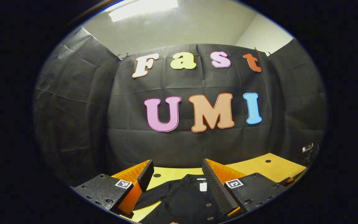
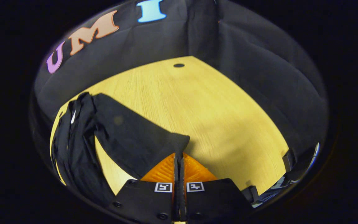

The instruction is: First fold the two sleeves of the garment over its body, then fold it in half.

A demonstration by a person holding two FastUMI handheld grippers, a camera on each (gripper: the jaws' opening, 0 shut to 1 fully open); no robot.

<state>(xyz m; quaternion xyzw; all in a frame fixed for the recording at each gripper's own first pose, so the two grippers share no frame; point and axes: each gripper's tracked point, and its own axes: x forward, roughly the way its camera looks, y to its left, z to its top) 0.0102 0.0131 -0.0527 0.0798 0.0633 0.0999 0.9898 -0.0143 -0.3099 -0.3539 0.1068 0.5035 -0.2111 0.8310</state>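
Yellow wooden table (image 2: 204, 105) with a dark hole (image 2: 179, 65), ceiling light (image 1: 141, 7), possibly a clamp (image 1: 308, 147)

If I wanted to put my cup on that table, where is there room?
The widest bare patch of the table lies between the spread sleeve and the cloth wall. It is crowded toward the garment, where the right gripper is closed at the cuff.

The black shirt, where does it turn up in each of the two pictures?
Left gripper view: the black shirt lies at the bottom centre, between the open fingers of the hand-held gripper.
Right gripper view: it lies at lower left, one sleeve reaching to the shut fingers.
Shared landmark: the yellow wooden table under it.
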